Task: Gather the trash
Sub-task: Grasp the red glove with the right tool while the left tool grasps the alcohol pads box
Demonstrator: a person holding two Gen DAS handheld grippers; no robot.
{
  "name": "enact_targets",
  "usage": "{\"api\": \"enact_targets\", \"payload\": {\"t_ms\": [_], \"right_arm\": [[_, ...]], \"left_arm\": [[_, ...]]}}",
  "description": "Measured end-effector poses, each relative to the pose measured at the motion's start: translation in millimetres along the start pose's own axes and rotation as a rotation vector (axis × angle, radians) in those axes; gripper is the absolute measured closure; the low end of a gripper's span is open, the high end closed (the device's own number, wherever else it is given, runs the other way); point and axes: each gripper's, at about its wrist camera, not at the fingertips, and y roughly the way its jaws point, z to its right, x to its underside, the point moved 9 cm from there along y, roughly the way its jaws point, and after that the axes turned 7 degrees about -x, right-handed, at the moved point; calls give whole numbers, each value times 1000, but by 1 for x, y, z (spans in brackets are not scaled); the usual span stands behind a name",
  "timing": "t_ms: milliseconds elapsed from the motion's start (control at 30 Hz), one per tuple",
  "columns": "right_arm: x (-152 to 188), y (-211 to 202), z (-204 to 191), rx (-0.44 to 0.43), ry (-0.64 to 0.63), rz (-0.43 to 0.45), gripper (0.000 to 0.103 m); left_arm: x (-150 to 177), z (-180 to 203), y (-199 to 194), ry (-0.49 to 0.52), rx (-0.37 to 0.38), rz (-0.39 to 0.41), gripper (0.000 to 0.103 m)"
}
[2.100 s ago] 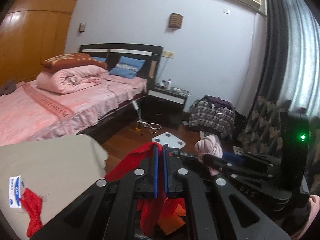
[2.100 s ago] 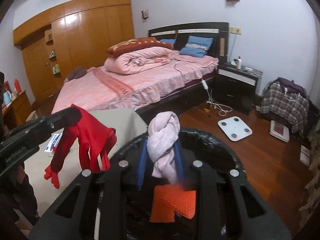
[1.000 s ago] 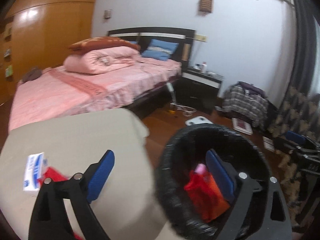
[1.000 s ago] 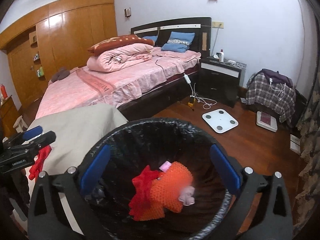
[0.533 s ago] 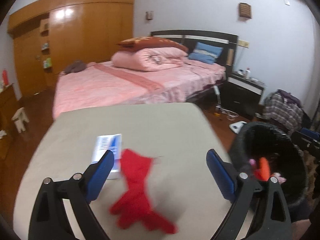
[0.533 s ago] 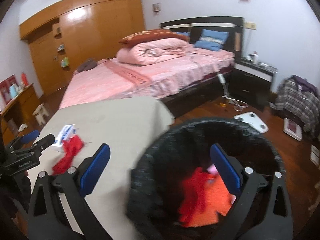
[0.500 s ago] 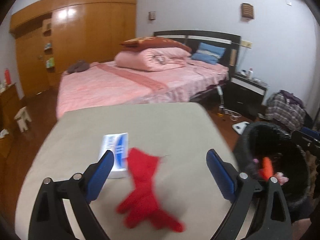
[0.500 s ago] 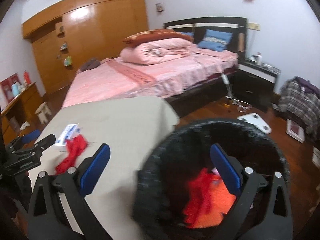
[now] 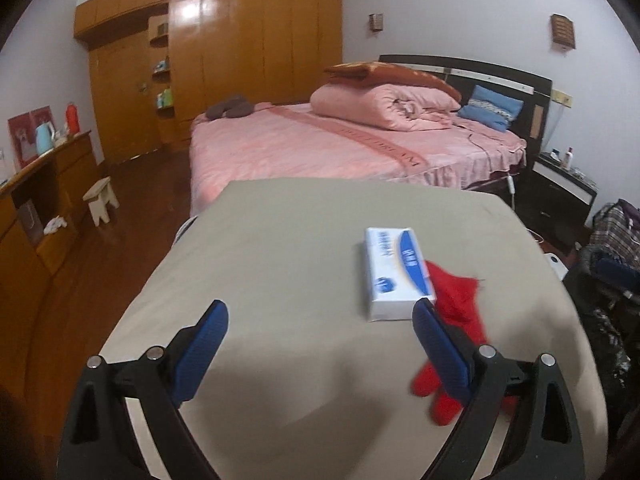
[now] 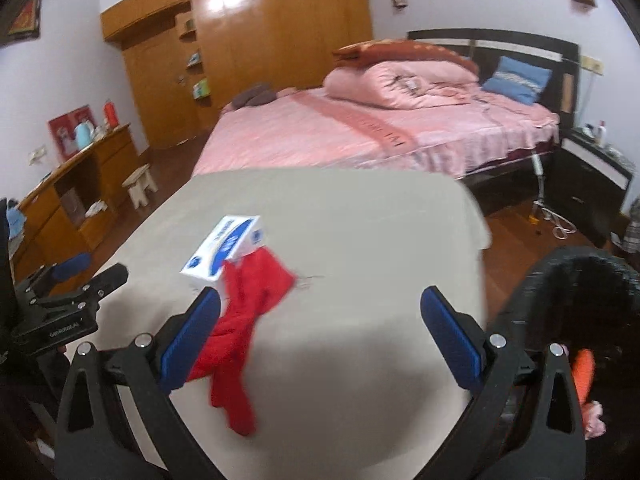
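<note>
A red glove (image 9: 456,304) (image 10: 244,320) lies on the beige table (image 9: 288,248) (image 10: 360,232), touching a white and blue box (image 9: 394,272) (image 10: 226,248). My left gripper (image 9: 320,332) is open and empty above the table, the glove by its right finger. It also shows in the right wrist view (image 10: 80,276). My right gripper (image 10: 320,320) is open and empty, the glove under its left finger. The black-lined trash bin (image 10: 580,300) (image 9: 600,304) stands off the table's right side, holding orange and pink items.
A pink bed (image 9: 340,144) with folded quilts lies beyond the table. A wooden wardrobe (image 9: 240,48) fills the back wall. A desk with a kettle (image 9: 44,138) and a small stool (image 9: 102,200) stand on the left. A black nightstand (image 9: 560,192) is at right.
Both grippers opened and dropped a red glove and a pink cloth into the bin, then swung left from the bin to the table. The glove and box have come into view ahead.
</note>
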Motion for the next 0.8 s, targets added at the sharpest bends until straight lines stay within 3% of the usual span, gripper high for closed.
{"api": "enact_targets", "payload": {"t_ms": [267,367,433,533,600,800], "right_arm": [[20,50,-39,-35,-46,-100,7],[27,66,-47,-48,-48,-148,25],[32,74,-50,-54,-44,-171,26],[40,83,-54,-68,-51,-210,36],[46,88,-57,-88,-48,-238,52],[53,90,-65,-129,-43,-255,82]], "left_arm": [[9,-24,11,-24,-22,-16,11],[11,-28,14,-31,-24,-21,11],[11,-30,16,-33,-24,-24,11],[10,-30,20,-39,-21,-25,11],[7,-29,21,-38,-19,-25,11],[4,-22,28,-30,-2,-29,11]]}}
